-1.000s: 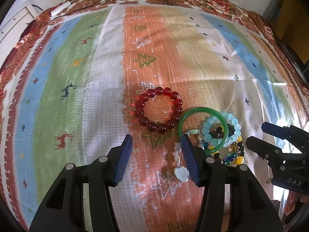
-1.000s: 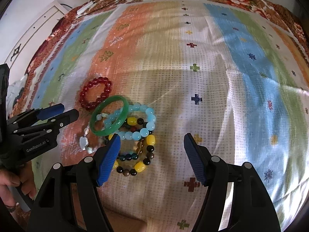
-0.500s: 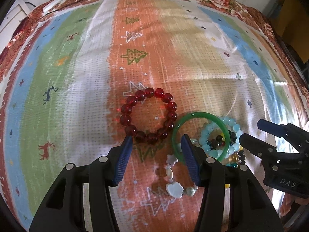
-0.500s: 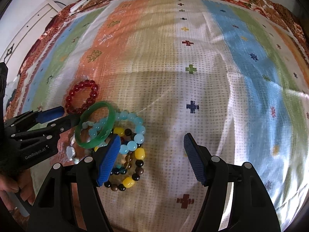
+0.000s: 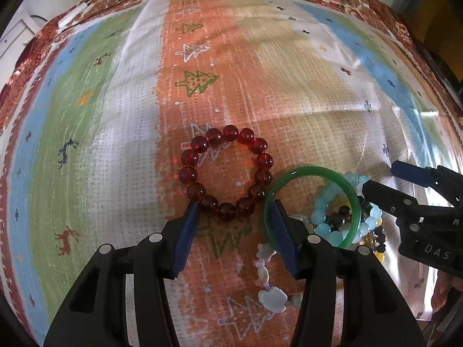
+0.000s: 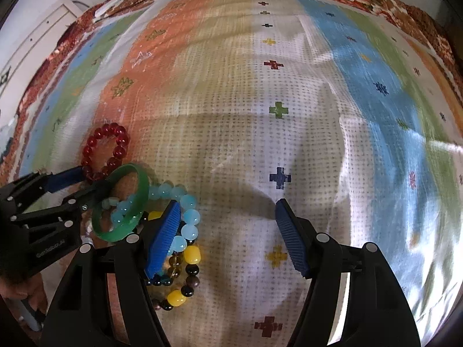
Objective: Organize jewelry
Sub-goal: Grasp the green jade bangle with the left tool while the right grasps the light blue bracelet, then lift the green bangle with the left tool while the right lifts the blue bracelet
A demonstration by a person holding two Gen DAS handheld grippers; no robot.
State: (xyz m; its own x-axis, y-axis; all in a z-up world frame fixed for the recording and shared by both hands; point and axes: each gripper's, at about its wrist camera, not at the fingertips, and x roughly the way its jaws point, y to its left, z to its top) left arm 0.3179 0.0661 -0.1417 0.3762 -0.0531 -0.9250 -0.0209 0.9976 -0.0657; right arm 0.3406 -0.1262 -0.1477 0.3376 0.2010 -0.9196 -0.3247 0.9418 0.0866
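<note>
While your left gripper [image 5: 233,217] and right gripper [image 6: 227,225] both gape wide, one smooth green bangle [image 5: 312,170] anchors the heap on the striped cloth [image 5: 115,144]: one red glass-bead bracelet [image 5: 225,170] touches its left, one pale-blue bead bracelet [image 6: 188,217] underneath, shell strand [image 5: 270,295] partly hidden.

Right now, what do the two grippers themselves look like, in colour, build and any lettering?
Both match: black plastic frames with triangular cut-outs and silver screw heads, ending in two fingers faced with ribbed blue pads. The left gripper shows white lettering on its body in the right view, too blurred to read. The right gripper shows "DAS" in the left view. No cables or sleeves visible.
</note>
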